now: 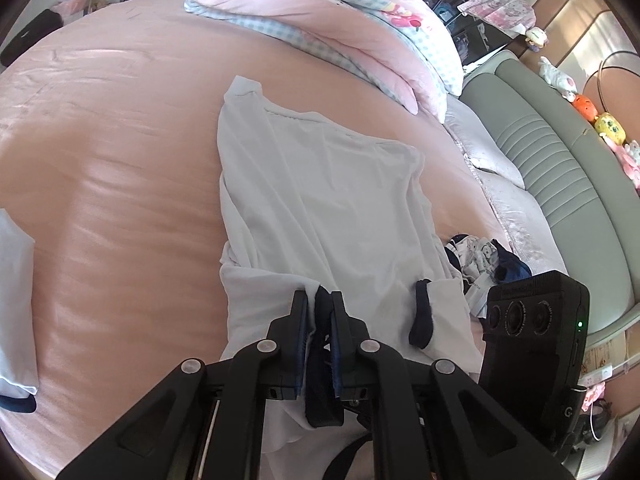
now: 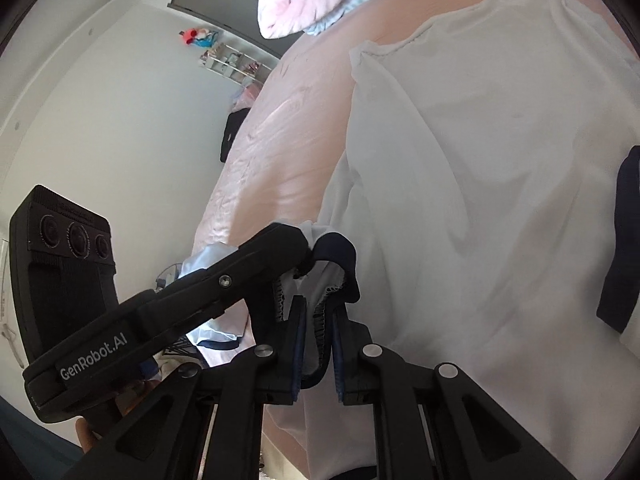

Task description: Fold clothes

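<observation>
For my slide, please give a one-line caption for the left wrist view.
Left gripper shut on the navy-trimmed edge of a white cotton shirt spread on a pink bedsheet.

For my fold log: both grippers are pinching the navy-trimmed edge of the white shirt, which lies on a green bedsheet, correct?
Not quite: the bedsheet is pink, not green, as the left wrist view shows. Both the left gripper and right gripper do pinch the white shirt at its navy trim.

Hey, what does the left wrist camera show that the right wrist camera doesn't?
Only the left wrist view shows the grey headboard, the plush toys along it, and a small pile of clothes. Only the right wrist view shows the white wall and a shelf. Both show the white shirt on the pink sheet, the bunched quilt, and each gripper, left and right, shut on the shirt's dark-trimmed edge.
</observation>
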